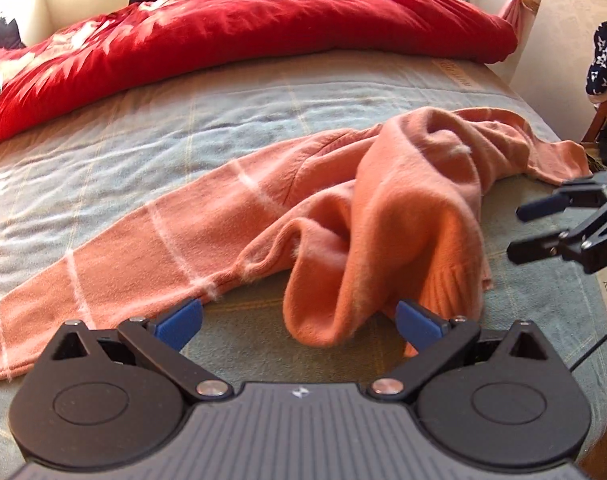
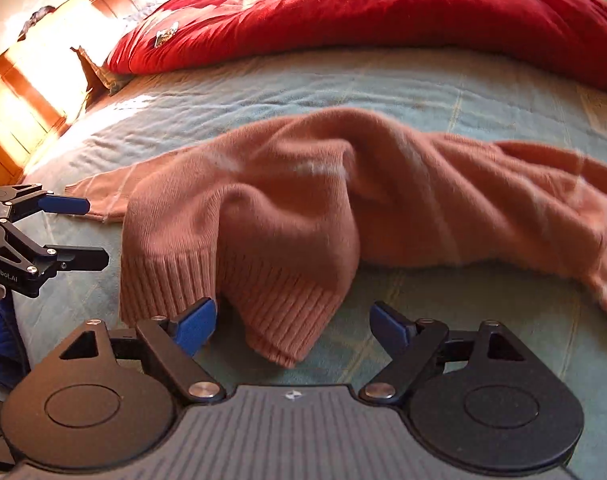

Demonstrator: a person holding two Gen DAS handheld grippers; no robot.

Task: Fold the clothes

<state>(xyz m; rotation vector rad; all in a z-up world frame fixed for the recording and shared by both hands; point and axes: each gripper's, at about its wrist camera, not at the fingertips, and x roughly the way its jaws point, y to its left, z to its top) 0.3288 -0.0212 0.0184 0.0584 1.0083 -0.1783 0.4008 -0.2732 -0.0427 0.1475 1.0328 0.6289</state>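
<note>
Left wrist view: crumpled salmon-pink knit sweater (image 1: pixel 403 200) lies mid-bed on pale blue-green blanket (image 1: pixel 143 136), red duvet (image 1: pixel 263 36) behind. Left gripper (image 1: pixel 299 322) wide open, empty, straddling sweater fold. Right gripper (image 2: pixel 293 322) wide open, empty, at ribbed hem.

Salmon-pink knit sweater (image 2: pixel 303 208) lies crumpled on the bed (image 2: pixel 423 88).
</note>
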